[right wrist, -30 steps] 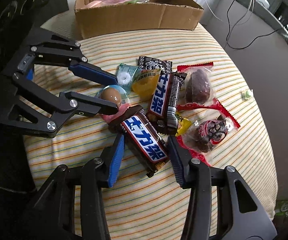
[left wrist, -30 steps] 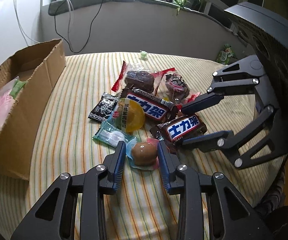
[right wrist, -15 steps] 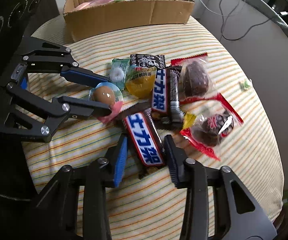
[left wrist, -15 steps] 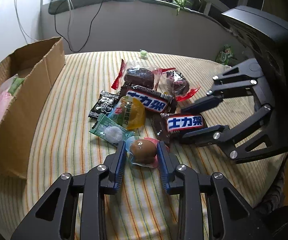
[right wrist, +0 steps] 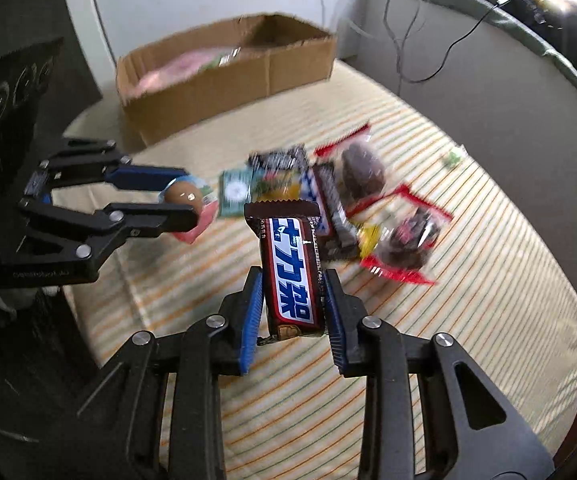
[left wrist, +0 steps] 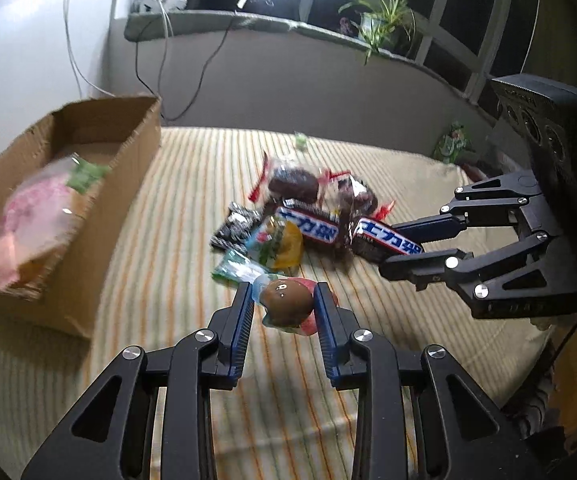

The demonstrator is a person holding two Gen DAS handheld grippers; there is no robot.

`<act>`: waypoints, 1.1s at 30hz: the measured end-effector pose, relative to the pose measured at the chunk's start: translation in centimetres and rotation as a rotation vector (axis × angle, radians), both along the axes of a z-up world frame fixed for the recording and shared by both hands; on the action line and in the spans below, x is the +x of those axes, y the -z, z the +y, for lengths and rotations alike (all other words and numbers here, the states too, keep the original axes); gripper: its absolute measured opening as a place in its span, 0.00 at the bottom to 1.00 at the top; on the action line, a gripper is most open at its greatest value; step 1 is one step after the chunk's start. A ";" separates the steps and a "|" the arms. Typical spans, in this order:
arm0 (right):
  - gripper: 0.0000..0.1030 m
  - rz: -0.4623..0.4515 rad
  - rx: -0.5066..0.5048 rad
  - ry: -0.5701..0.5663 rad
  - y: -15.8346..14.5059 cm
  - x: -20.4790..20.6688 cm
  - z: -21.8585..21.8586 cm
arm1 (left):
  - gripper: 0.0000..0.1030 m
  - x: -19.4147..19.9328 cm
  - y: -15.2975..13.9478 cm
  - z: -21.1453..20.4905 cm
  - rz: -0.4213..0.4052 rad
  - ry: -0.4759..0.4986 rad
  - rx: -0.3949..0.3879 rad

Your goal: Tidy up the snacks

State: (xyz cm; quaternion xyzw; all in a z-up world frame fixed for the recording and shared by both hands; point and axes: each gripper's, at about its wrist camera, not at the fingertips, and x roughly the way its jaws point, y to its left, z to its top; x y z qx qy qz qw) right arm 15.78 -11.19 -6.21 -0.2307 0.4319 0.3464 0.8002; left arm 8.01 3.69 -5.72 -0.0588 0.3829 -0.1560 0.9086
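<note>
Left gripper: the left gripper (left wrist: 284, 306), at the bottom centre of its own view, is clamped on a packaged brown egg (left wrist: 287, 303), both blue pads against the wrapper.
Egg position: held off the striped cloth (left wrist: 176, 216), just in front of the snack pile; in the right wrist view it shows at middle left (right wrist: 184, 196) between the black fingers.
Right gripper: the right gripper (right wrist: 293, 300), at the bottom centre of its view, has its jaws closing on a brown Snickers bar (right wrist: 291, 276), which stands lengthwise between the pads and is lifted clear of the cloth.
Bar in the other view: at middle right (left wrist: 384, 242), its end between the right gripper's fingertips.
Snack pile: centre of the left wrist view; a second Snickers bar (left wrist: 308, 228), a yellow jelly cup (left wrist: 284, 244), a black-and-white sachet (left wrist: 234, 226), a green-wrapped candy (left wrist: 234, 270), and two clear red-edged packs of dark cakes (left wrist: 292, 184), overlapping each other.
Cardboard box: the cardboard box (left wrist: 88, 160) sits at the left edge of the left wrist view, on the cloth, well apart from the pile; a pink packet (left wrist: 36, 216) lies inside.
Stray candy: a small green candy (left wrist: 300, 140) lies alone beyond the pile, blurred.
</note>
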 end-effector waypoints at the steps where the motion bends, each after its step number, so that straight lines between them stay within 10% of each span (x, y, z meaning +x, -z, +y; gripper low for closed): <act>1: 0.29 -0.009 0.005 0.007 -0.4 0.0 0.0 | 0.28 -0.2 -0.3 0.3 -0.010 -0.006 -0.002; 33: 0.29 -0.127 0.124 0.009 -5.5 4.8 13.2 | 0.28 0.0 -4.5 13.4 -0.144 -0.286 0.006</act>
